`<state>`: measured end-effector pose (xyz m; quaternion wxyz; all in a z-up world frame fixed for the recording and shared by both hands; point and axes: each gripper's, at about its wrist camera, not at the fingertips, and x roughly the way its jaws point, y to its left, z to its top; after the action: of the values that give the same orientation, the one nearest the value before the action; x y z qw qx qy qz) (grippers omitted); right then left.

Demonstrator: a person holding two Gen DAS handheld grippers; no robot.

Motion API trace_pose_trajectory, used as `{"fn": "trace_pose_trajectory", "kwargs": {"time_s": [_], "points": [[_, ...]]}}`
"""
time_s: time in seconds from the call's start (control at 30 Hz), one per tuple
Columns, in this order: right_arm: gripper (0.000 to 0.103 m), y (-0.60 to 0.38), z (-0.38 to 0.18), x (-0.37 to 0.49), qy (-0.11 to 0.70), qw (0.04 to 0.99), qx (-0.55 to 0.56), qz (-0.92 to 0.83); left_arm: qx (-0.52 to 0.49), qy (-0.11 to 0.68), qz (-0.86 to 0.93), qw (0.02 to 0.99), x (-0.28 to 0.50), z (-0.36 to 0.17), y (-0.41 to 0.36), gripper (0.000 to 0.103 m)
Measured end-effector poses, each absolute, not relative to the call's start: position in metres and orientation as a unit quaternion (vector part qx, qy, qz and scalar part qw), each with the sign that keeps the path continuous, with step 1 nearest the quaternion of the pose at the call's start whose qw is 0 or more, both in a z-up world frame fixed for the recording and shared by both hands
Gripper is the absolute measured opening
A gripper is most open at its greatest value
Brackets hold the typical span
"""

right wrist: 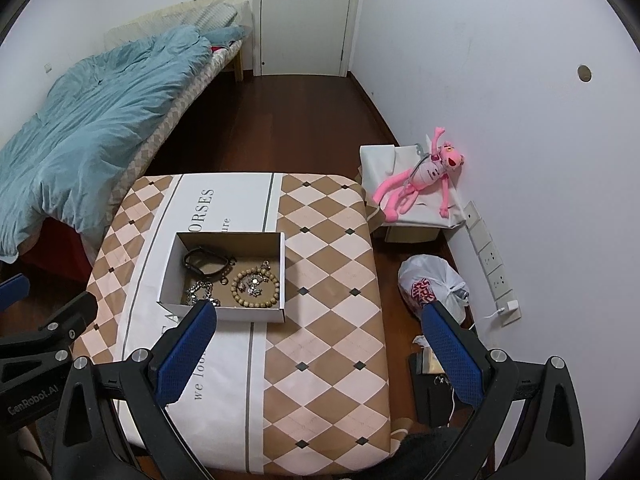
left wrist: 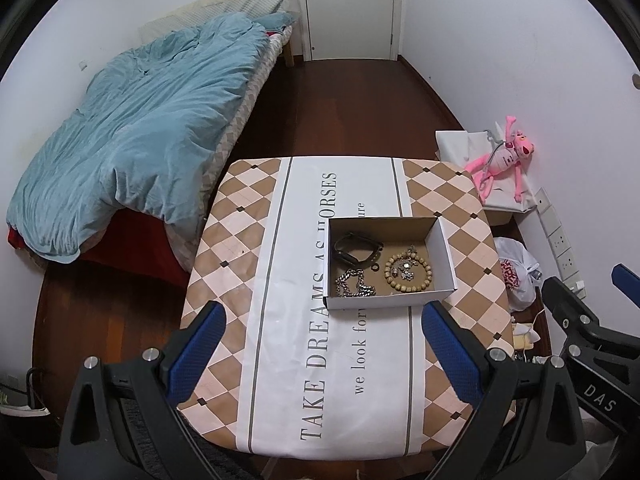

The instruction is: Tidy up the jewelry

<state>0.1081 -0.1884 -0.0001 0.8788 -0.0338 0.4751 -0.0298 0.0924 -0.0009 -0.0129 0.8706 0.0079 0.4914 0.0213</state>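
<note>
Both tools, left and right, hover spread and empty; the limp, slippery silver chain at the box's near left wants pinching mid-bunch.

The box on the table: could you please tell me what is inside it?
The box holds a black band, a silver chain, a beaded bracelet with small charms inside it, and a small ring. Its near wall hides little.

Left black gripper with blue-padded fingers: hovering, fingers spreading wide apart, gripping nothing.
Right black gripper with blue-padded fingers: hovering alongside, fingers likewise gaping wide, gripping nothing.
</note>
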Motion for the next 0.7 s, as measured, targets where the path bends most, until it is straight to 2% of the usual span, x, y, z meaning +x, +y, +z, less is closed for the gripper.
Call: {"fn": "trace_pose_trajectory", "kwargs": {"time_s": [0.7], "points": [[0.103, -0.1864, -0.0007, 0.1064, 0.478, 0.878, -0.031, -0.026, 0.008, 0.486, 0.029, 0.874, 0.0927, -0.0155, 0.0058, 0.100]]}}
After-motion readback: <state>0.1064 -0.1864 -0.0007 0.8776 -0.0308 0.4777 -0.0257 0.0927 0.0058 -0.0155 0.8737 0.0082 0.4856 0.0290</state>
